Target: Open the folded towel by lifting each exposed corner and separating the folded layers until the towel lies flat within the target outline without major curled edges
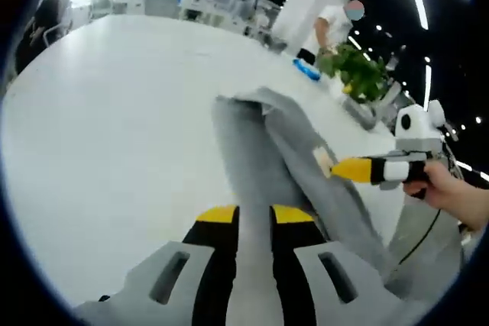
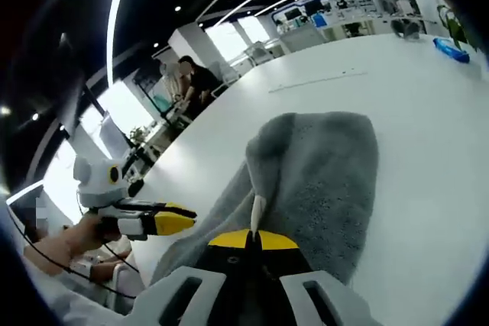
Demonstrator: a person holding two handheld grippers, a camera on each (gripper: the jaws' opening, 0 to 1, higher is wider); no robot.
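Observation:
A grey towel lies partly folded on the white table, one layer raised into a ridge. In the right gripper view the towel spreads ahead of my right gripper, which is shut on a lifted edge with a small white tag. The same right gripper comes in from the right in the left gripper view, its yellow tips pinching the towel beside the tag. My left gripper hovers just short of the towel's near end, jaws slightly apart and holding nothing. It shows as the left gripper off the towel's left side.
The white table stretches wide around the towel. A green plant and a blue object sit near its far edge. A person stands at another bench behind. A hand holds the right gripper.

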